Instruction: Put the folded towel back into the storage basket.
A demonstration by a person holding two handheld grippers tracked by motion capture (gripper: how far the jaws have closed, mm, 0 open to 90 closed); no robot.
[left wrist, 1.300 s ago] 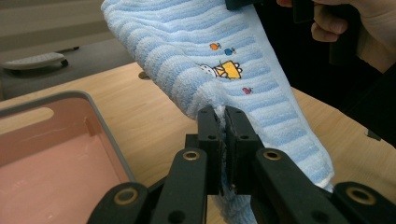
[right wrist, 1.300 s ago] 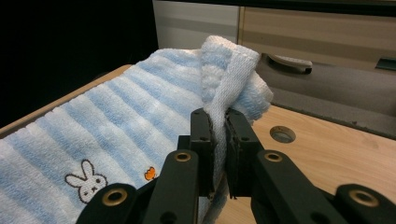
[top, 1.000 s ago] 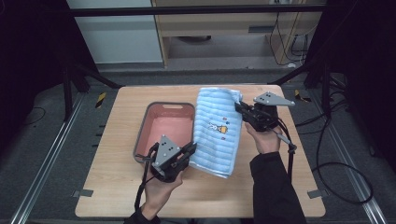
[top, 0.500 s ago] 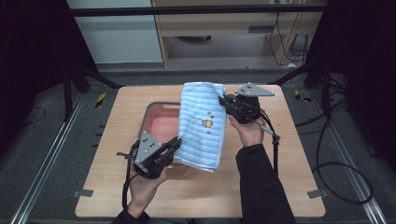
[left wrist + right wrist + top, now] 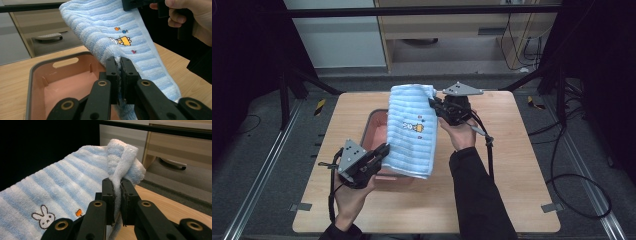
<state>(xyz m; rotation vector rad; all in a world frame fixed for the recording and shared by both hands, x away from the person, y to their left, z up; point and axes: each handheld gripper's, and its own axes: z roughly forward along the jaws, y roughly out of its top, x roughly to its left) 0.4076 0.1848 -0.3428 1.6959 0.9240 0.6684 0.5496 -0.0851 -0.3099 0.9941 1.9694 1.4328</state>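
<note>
Between the two grippers, above a wooden table (image 5: 522, 165), hangs a light-blue striped towel (image 5: 412, 135), stretched lengthwise from one tool to the other and draped over the right side of a pink tub (image 5: 374, 125) with a grey rim. The tub sits on the tabletop just ahead of the left gripper (image 5: 379, 154), its hollow open to that gripper's left; in the left gripper view its wall with a slot handle (image 5: 65, 62) lies beyond the jaws.

The left gripper has its jaws closed tight on the near edge of the towel, the cloth pinched between the two black pads and rising away from them toward the far hand. A small embroidered picture (image 5: 120, 40) in white and orange shows on the cloth above those jaws.

The right gripper (image 5: 434, 106) pinches the far corner of the towel, jaws nearly together with a folded white-edged hem standing up between them. To that gripper's left the towel runs downward, bearing an embroidered rabbit (image 5: 45, 218). A grey three-cornered plate (image 5: 462, 90) tops the right gripper.
</note>
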